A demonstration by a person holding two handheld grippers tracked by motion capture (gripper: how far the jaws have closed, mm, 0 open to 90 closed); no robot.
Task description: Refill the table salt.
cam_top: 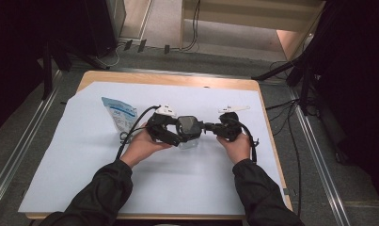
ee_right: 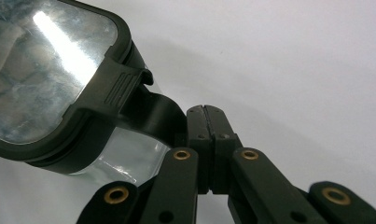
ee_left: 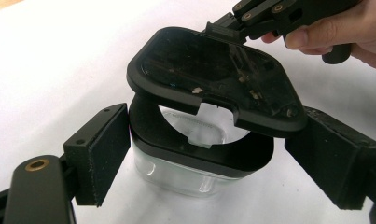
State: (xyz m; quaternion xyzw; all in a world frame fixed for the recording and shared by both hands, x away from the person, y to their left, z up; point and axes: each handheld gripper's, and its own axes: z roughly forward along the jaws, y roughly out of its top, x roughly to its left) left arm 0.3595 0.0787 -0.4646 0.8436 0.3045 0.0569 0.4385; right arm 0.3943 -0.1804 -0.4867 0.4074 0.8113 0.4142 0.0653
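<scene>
In the right gripper view the right gripper (ee_right: pixel 208 140) has its 2 jaws pressed together at the lower centre of the frame, their tips pinching the tab at the edge of the black lid (ee_right: pixel 50 79), which tilts across the upper left. From the left gripper view the same gripper (ee_left: pixel 232 23) comes in at the upper right, held by a hand (ee_left: pixel 344 28), its tips on the far edge of the lid (ee_left: pixel 209 79). The lid is raised and tilted, its near edge with the notch hanging just above the container's mouth.

The left gripper (ee_left: pixel 209 163) has its 2 jaws spread, 1 pad (ee_left: pixel 99 151) at the lower left and the other at the lower right. They stand on either side of the clear container (ee_left: pixel 195 168), which has a black collar around its mouth. The left pad is right beside the collar; whether either pad actually presses on it I cannot tell.

In the high view both grippers meet at the centre of the frame: the left gripper (cam_top: pixel 175 134) from the left, the right gripper (cam_top: pixel 210 127) from the right, with the lid (cam_top: pixel 188 125) and the container (cam_top: pixel 187 142) between them. All of it sits on a white sheet (cam_top: pixel 83 165) covering the wooden table (cam_top: pixel 177 80). A light blue pouch (cam_top: pixel 119 113) lies on the sheet to the left, just beyond the left gripper's cable.
</scene>
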